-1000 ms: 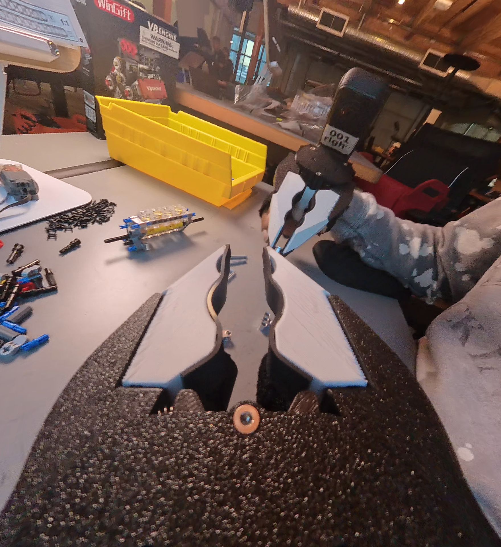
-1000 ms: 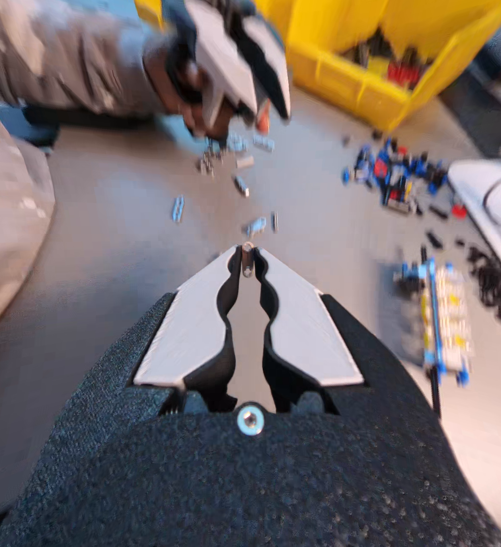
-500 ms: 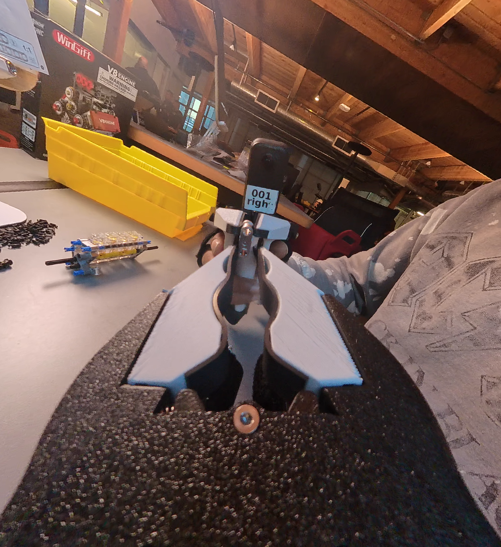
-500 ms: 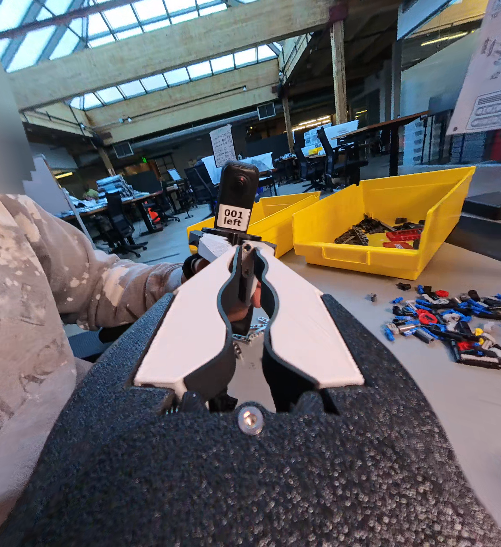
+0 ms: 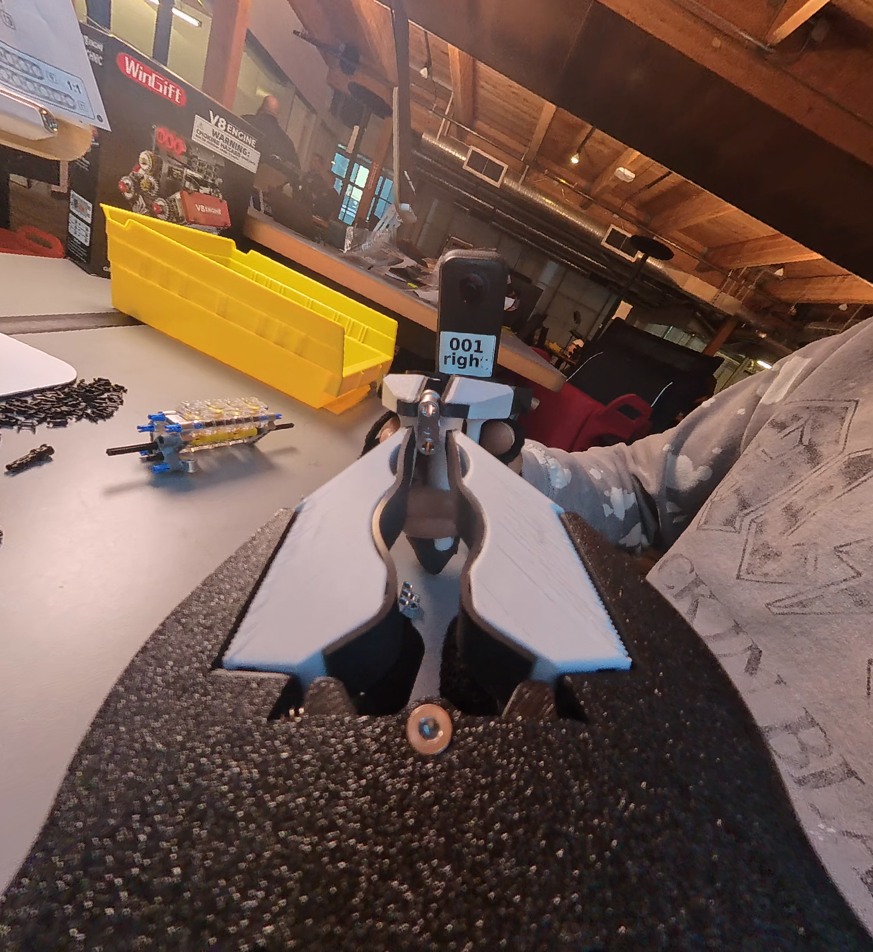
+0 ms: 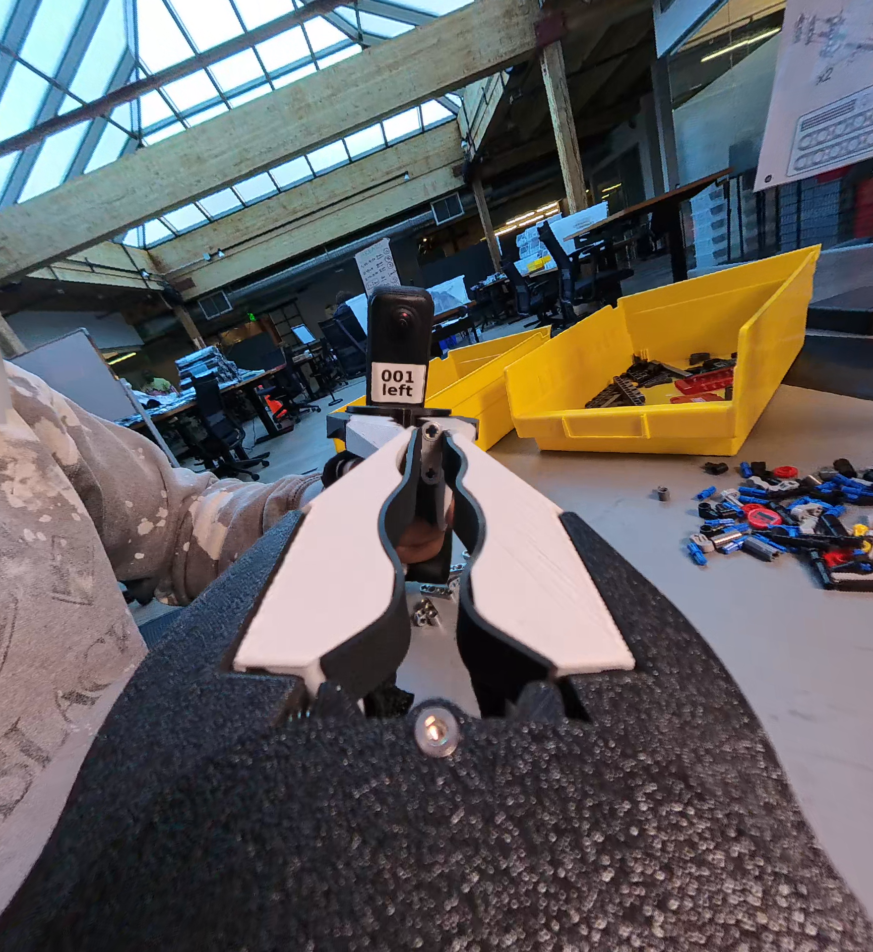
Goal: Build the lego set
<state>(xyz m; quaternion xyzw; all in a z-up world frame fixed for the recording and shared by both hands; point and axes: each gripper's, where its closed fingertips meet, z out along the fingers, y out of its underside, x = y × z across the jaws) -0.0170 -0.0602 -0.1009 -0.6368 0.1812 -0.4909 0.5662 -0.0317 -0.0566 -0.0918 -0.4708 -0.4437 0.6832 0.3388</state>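
1. The two tools face each other tip to tip, so each view's own jaws cover most of the other tool. Only the other tool's camera housing and white finger fronts show above them.
2. The left gripper [image 5: 428,447] has its jaws nearly together. The narrow gap at their tips is filled by what the other tool holds, and it cannot be told whether they press on it.
3. The right gripper [image 6: 430,445] has its jaws clamped on a small grey piece [image 6: 430,453], which sits right at the tips and is pinched from both sides.
4. The piece is slim, with its long axis running 12 to 6 o'clock in both views. Its upper end rises a little above the tips, and its lower end is lost in the dark gap.
5. A few small silvery bits [image 6: 426,613] lie on the tabletop [image 5: 89,566] below the jaws, too small to make out.
6. In the right wrist view, a yellow bin [image 6: 640,432] with dark and red parts sits at 2 o'clock, and a heap of loose blue, black and red parts [image 6: 810,520] lies at 3 o'clock, cut off by the edge.
7. In the left wrist view, a part-built clear and yellow assembly [image 5: 213,430] lies at 10 o'clock, beside a heap of black pins [image 5: 48,399].
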